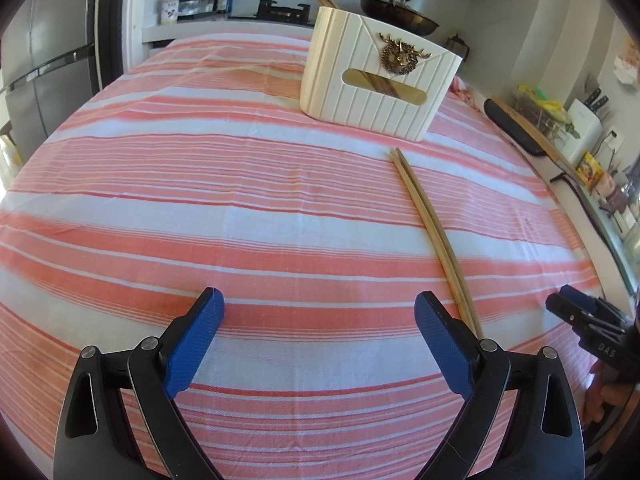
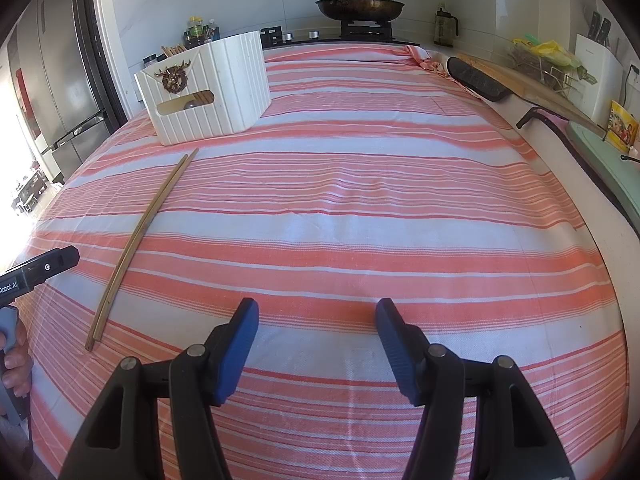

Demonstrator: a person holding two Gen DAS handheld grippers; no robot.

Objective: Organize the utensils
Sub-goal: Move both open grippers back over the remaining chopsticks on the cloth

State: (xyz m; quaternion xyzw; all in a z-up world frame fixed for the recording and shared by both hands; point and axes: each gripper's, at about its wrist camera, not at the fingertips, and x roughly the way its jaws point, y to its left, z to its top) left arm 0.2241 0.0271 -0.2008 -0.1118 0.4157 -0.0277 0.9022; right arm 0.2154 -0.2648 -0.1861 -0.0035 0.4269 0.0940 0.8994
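Note:
A pair of long wooden chopsticks lies on the striped cloth, running from near the holder toward me; it also shows in the right wrist view. A white ribbed utensil holder with a gold deer emblem stands behind them, with utensils inside; it also shows in the right wrist view. My left gripper is open and empty, just left of the chopsticks' near end. My right gripper is open and empty over the cloth, right of the chopsticks.
The table is covered with a pink and white striped cloth. A stove with a lidded pan stands at the back. A counter with a cutting board, knife block and bags runs along the right. A fridge stands on the left.

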